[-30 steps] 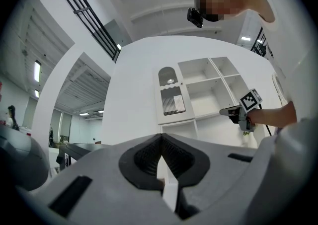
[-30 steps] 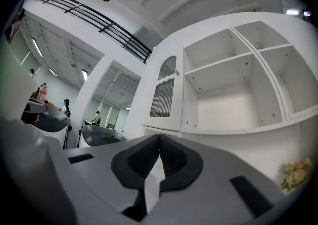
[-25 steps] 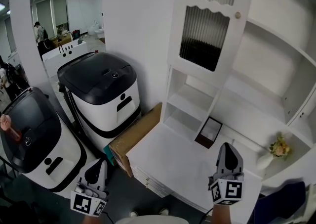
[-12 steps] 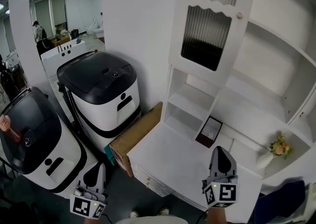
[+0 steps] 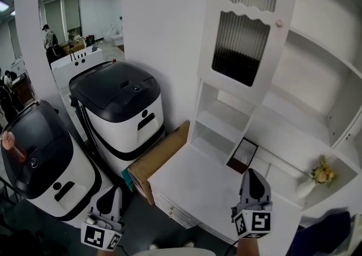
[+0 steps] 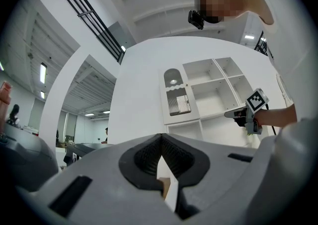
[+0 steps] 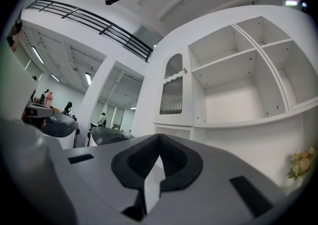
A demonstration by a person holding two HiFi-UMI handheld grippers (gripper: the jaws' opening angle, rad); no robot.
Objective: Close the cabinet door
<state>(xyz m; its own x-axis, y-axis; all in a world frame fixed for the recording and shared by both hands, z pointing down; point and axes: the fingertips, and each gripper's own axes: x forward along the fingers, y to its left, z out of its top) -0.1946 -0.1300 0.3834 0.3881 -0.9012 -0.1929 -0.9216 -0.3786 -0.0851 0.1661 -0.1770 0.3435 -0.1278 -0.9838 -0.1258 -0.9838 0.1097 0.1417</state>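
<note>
Inspector: State the position of the cabinet door (image 5: 247,27).
Assessor: Upper left of the white cabinet (image 5: 317,88), swung out from the frame. It has ribbed glass and a knob (image 5: 279,23) on its right edge. It lies at 12 o'clock from the right claw (image 5: 250,173), well apart.
Inspector: Claws?
Assessor: Both are pressed together and pinching nothing. The left claw (image 5: 111,191) hangs low, off the tabletop (image 5: 186,184).
Inspector: Obstructions?
Assessor: A small dark-framed box (image 5: 242,154) sits on the tabletop at 12 o'clock from the right claw, near it. A flower vase (image 5: 317,176) stands at 3 o'clock. A cardboard box (image 5: 161,156) leans at the tabletop's left edge. Two white machines with black lids stand on the floor, one (image 5: 121,102) at 12 o'clock from the left claw and the other (image 5: 39,156) at 10 o'clock. The path up to the door shows nothing across it
</note>
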